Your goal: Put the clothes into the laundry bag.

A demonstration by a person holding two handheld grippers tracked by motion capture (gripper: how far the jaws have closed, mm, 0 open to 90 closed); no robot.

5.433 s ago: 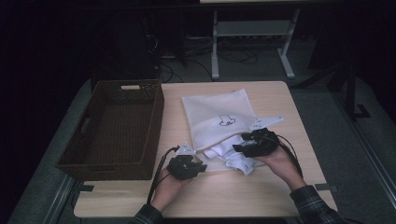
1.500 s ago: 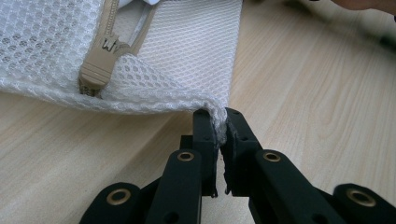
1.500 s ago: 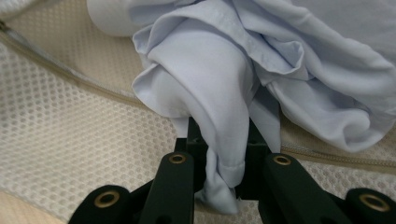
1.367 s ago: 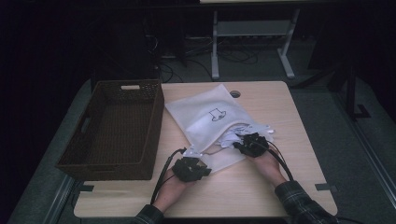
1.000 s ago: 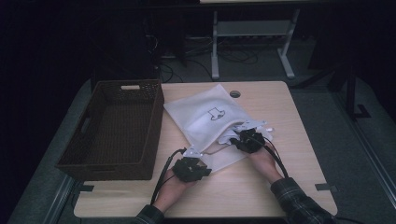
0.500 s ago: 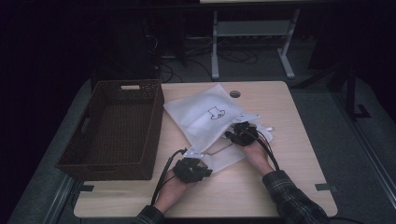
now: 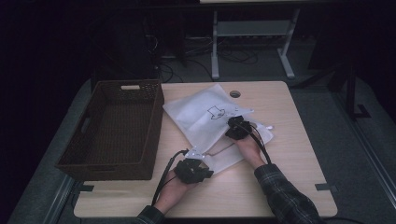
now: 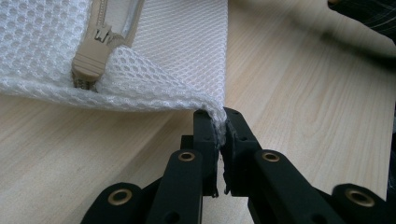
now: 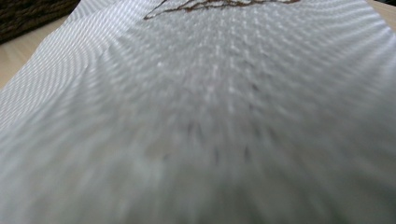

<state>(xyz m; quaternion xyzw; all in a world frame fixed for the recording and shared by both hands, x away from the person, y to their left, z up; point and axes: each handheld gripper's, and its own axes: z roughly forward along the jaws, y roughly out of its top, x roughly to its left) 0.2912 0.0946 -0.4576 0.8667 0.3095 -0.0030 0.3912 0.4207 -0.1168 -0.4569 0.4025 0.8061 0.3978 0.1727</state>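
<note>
Right tool (image 7: 237,128) has slid up and left across the desk (image 7: 299,140) since the earlier frames, from the bag's right edge to over its middle, and the bag has bunched a little toward the basket. Left tool (image 7: 192,169) has kept its place near the front edge. White mesh bag (image 7: 205,116) lies flat on the desk, just right of the brown basket (image 7: 112,130), printed figure facing up. Left tool clenched on the bag's near corner; in the left gripper view its jaws pinch the mesh (image 8: 177,60) beside the beige zipper pull (image 8: 91,63). Right tool sits on the bag; its view is blurred mesh (image 9: 201,116) close up, and I cannot tell how its jaws stand.
</note>
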